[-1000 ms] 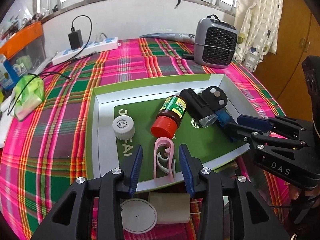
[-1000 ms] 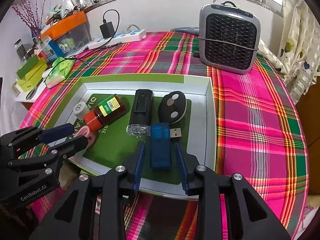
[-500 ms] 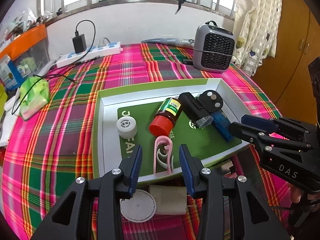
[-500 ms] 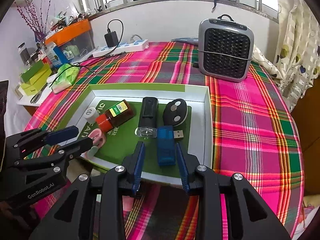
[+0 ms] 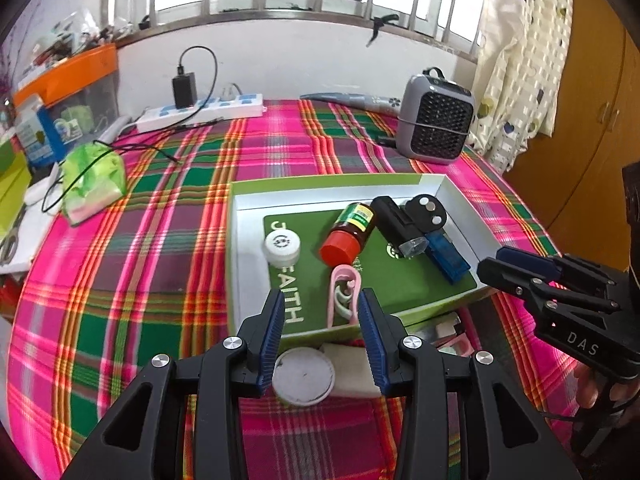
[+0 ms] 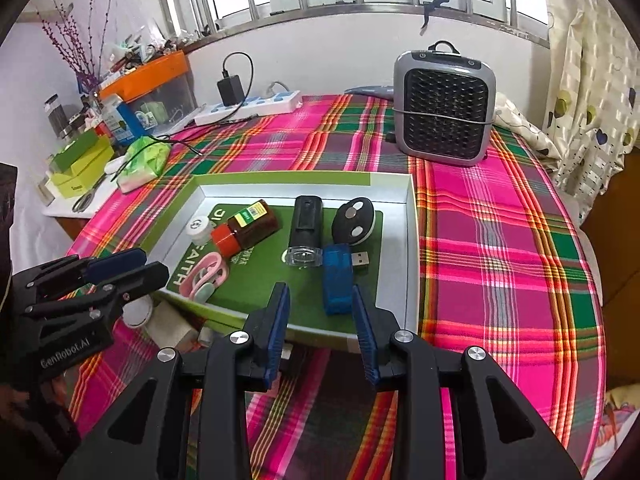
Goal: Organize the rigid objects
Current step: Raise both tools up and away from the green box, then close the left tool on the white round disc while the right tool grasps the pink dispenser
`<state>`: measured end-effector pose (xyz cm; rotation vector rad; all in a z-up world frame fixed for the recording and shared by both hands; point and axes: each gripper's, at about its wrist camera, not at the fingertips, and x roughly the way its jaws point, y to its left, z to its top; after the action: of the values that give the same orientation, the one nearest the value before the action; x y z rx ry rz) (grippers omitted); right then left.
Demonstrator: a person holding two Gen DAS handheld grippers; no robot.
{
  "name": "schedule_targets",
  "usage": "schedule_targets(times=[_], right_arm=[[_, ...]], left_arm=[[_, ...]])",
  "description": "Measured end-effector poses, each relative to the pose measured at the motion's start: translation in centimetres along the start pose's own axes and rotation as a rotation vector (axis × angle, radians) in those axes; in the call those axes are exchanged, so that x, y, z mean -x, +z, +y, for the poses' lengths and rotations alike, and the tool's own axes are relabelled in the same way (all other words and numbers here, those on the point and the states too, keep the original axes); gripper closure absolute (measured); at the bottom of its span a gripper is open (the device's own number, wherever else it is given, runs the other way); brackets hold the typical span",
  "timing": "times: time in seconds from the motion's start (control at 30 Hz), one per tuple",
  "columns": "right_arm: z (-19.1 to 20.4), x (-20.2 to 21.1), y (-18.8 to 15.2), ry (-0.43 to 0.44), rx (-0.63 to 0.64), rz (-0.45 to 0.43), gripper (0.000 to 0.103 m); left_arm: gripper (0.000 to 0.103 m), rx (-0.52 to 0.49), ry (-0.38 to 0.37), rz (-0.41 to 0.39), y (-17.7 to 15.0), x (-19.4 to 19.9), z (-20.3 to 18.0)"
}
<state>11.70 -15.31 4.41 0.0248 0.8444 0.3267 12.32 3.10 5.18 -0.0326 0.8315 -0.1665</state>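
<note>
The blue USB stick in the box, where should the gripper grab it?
Grip the USB stick across its long flat sides, mid-body, coming from above with the right gripper. It lies flat, pointing roughly along the fingers, and its metal plug is too small.

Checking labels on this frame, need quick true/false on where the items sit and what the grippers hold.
1. The red-capped brown bottle lies on its side in the tray. True.
2. The blue USB stick is clamped in the right gripper. False: it lies in the tray, jaws empty.
3. The left gripper holds nothing. True.
4. The white cap sits on the plaid cloth. False: it is in the tray.
</note>
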Motion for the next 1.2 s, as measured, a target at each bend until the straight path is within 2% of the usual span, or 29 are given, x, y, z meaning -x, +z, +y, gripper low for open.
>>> schedule_targets(times=[0.27,0.4,0.47,0.7,0.8,0.97,1.03,1.1,1.2], right_arm=[[0.8,1.4,-1.1,0.063,0.042,-0.030,0.069],[1.4,1.9,-1.9,0.101,0.076,-0.030,0.069],[1.7,1.8,-2.3,0.120,0.085,-0.024,0.069],[2.5,1.2,-3.8,0.163,0.128,0.015,0.069],[2.6,0.7,-3.9,0.194,0.129,0.028,0.069],[3.3,-0.1,-4.2,0.193,0.172,0.062,0.069],[3.7,-0.2,-4.5,0.193,0.198,0.066,0.067],[4.1,-0.2,-4.6,0.203,0.220,0.071,0.058],[4.5,-0.1,-4.9,0.212,0.247,0.079,0.057]], left_arm=[[0.066,0.052,-0.038,-0.009,-1.1,1.6,1.6],[0.065,0.062,-0.034,-0.003,-1.8,1.9,2.2],[0.061,0.066,-0.053,-0.002,-2.1,2.2,2.5],[0.061,0.089,-0.111,0.010,-3.4,2.6,3.0],[0.060,0.091,-0.120,0.016,-3.8,2.6,3.0],[0.060,0.102,-0.127,0.037,-4.4,2.2,3.3],[0.060,0.110,-0.129,0.044,-4.6,2.0,3.4],[0.060,0.115,-0.125,0.048,-4.6,1.9,3.6],[0.060,0.115,-0.129,0.048,-4.6,1.8,3.7]])
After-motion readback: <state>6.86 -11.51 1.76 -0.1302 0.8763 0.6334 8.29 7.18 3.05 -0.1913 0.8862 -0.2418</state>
